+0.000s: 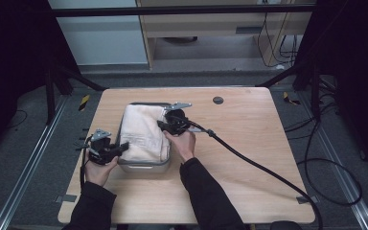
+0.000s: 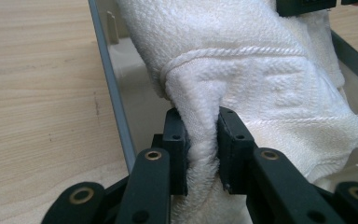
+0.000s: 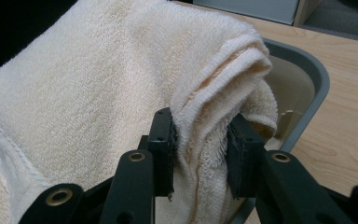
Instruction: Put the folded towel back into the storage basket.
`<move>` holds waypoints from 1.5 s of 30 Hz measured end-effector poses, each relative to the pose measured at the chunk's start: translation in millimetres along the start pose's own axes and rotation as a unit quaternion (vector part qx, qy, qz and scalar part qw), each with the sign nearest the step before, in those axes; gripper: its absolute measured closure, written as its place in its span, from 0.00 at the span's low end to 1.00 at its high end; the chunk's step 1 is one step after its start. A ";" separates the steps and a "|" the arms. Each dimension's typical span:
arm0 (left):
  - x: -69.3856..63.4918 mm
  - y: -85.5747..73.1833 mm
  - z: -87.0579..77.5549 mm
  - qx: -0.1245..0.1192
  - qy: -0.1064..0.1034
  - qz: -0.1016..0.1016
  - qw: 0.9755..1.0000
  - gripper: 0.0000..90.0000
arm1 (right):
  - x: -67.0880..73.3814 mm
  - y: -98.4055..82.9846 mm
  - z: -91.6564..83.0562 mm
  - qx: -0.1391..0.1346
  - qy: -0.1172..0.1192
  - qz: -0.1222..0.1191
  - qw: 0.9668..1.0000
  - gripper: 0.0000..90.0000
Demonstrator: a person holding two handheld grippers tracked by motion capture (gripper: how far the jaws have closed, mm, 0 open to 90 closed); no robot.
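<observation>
— Where does the high view sit?
— Above the person's side, facing forward and down over the whole worktop [image 1: 249,158], well back from it.
— And the other two?
— Each rides on a gripper, looking along its jaws, very close to the towel [image 2: 261,70] and the tray [image 3: 314,74].
— What do they share?
— All three take in the towel, the tray and a patch of bare worktop.

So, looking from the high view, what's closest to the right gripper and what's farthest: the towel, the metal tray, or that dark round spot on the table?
1. Towel: clamped in the right gripper's jaws.
2. Metal tray: under the towel, around it.
3. Dark round spot: farther back on the table, to the right.
</observation>
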State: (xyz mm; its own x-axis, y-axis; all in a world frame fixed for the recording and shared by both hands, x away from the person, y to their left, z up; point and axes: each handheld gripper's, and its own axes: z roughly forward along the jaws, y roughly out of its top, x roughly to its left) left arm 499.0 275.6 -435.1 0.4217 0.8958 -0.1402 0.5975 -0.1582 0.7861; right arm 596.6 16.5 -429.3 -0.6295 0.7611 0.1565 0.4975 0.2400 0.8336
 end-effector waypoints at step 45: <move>-4.7 1.1 -41.0 -0.101 0.038 0.026 0.994 0.35 | -61.6 -27.7 -124.7 -0.058 -0.027 -0.023 0.998 0.20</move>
State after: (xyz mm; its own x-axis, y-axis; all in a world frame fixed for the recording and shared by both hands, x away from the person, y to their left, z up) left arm 469.7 288.2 -408.9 0.3913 0.9185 -0.0572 0.4239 -0.1247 0.8971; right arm 547.2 -112.2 -395.9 -0.6154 0.7831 0.0896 0.3938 0.2071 0.8955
